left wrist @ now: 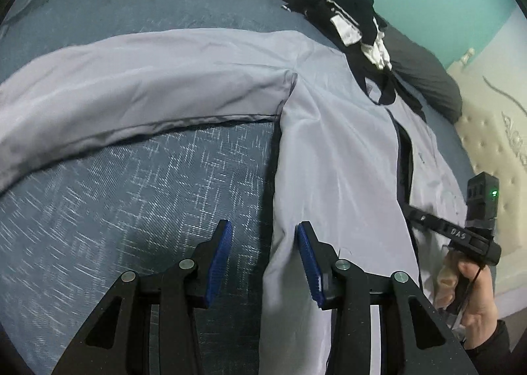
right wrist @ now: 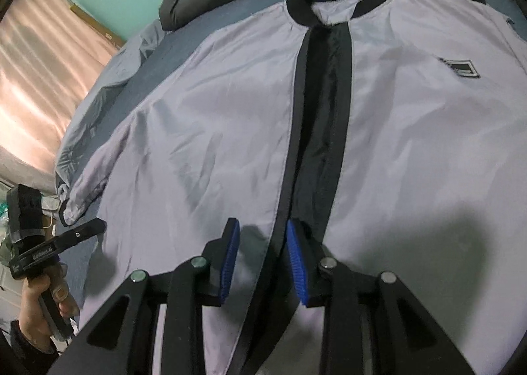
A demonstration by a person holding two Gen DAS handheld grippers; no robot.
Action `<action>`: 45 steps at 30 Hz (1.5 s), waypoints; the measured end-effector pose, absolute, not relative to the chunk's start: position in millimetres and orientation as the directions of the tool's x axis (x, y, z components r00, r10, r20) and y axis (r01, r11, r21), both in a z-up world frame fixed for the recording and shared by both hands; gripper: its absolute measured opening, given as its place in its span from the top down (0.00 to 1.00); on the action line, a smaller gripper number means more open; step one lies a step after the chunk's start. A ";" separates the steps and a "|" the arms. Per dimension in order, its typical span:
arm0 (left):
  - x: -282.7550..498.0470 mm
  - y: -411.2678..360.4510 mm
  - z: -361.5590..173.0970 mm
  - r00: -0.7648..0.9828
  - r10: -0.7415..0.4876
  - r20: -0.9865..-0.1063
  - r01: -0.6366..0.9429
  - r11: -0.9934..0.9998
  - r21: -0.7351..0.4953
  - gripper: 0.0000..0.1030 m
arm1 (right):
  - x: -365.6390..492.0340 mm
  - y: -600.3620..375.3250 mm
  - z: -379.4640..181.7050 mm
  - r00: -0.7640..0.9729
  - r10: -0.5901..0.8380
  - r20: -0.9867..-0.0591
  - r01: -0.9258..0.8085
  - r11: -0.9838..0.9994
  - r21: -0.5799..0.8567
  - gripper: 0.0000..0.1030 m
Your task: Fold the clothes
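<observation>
Your left hand-held gripper [left wrist: 263, 236] hangs with jaws apart over the side edge of the grey jacket [right wrist: 210, 105] spread on the bed [left wrist: 131, 177]; your right hand-held gripper [right wrist: 262, 236], also apart, straddles its black placket [right wrist: 298, 105].

text: "DAS" | on: arm of the right tool [left wrist: 456, 232] | left tool [right wrist: 49, 251] lettering: blurred, unreadable | jacket [right wrist: 197, 118] chest badge [right wrist: 459, 68]: illegible

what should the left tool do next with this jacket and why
Probably lower the left tool and close it on the jacket side edge between its open pads. The jacket lies flat and face up, its sleeve stretched out across the bed, nothing gripped yet, so folding starts there.
</observation>
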State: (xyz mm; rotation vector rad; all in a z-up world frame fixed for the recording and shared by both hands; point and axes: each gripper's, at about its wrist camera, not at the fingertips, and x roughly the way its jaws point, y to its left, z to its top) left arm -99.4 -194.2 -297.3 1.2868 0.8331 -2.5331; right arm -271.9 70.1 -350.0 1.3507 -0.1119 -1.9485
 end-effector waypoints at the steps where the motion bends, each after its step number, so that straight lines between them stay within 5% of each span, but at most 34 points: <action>1: -98.1 -193.1 -298.9 -0.619 0.090 -0.780 0.395 -0.823 -0.409 0.57 | -271.7 69.1 -351.1 -0.164 -0.614 -0.772 0.526 -0.717 0.458 0.79; 5: -95.6 -187.0 -304.7 -0.636 0.098 -0.765 0.383 -0.821 -0.424 0.82 | -271.9 71.5 -354.0 -0.171 -0.610 -0.773 0.519 -0.723 0.456 0.96; 8: -96.3 -182.2 -306.1 -0.630 0.093 -0.771 0.373 -0.834 -0.406 0.92 | -270.8 72.2 -352.1 -0.189 -0.604 -0.774 0.518 -0.731 0.444 0.99; 19: -84.0 -186.9 -308.3 -0.604 0.089 -0.792 0.415 -0.814 -0.407 0.97 | -265.2 84.8 -345.7 -0.240 -0.566 -0.789 0.518 -0.762 0.389 1.00; 23: -82.8 -182.5 -309.1 -0.597 0.089 -0.797 0.406 -0.824 -0.396 0.97 | -268.7 91.0 -344.8 -0.197 -0.659 -0.726 0.497 -0.705 0.505 1.00; 25: -82.5 -181.3 -307.6 -0.600 0.085 -0.796 0.404 -0.826 -0.393 0.97 | -271.8 84.4 -347.4 -0.182 -0.652 -0.736 0.487 -0.710 0.509 0.96; 27: -82.3 -179.6 -306.4 -0.603 0.080 -0.794 0.403 -0.828 -0.389 0.97 | -273.3 78.8 -350.6 -0.182 -0.647 -0.741 0.491 -0.712 0.501 0.63; 34: -80.3 -171.4 -306.1 -0.614 0.058 -0.787 0.390 -0.845 -0.366 0.97 | -279.4 68.1 -357.4 -0.200 -0.627 -0.753 0.509 -0.723 0.467 0.61; 38: -79.0 -171.3 -307.4 -0.620 0.065 -0.782 0.385 -0.843 -0.376 0.97 | -277.4 59.8 -358.1 -0.213 -0.601 -0.770 0.534 -0.732 0.424 0.90; 45: -76.6 -171.2 -308.4 -0.626 0.077 -0.776 0.377 -0.841 -0.388 0.97 | -275.2 61.1 -357.9 -0.234 -0.607 -0.759 0.538 -0.732 0.419 0.97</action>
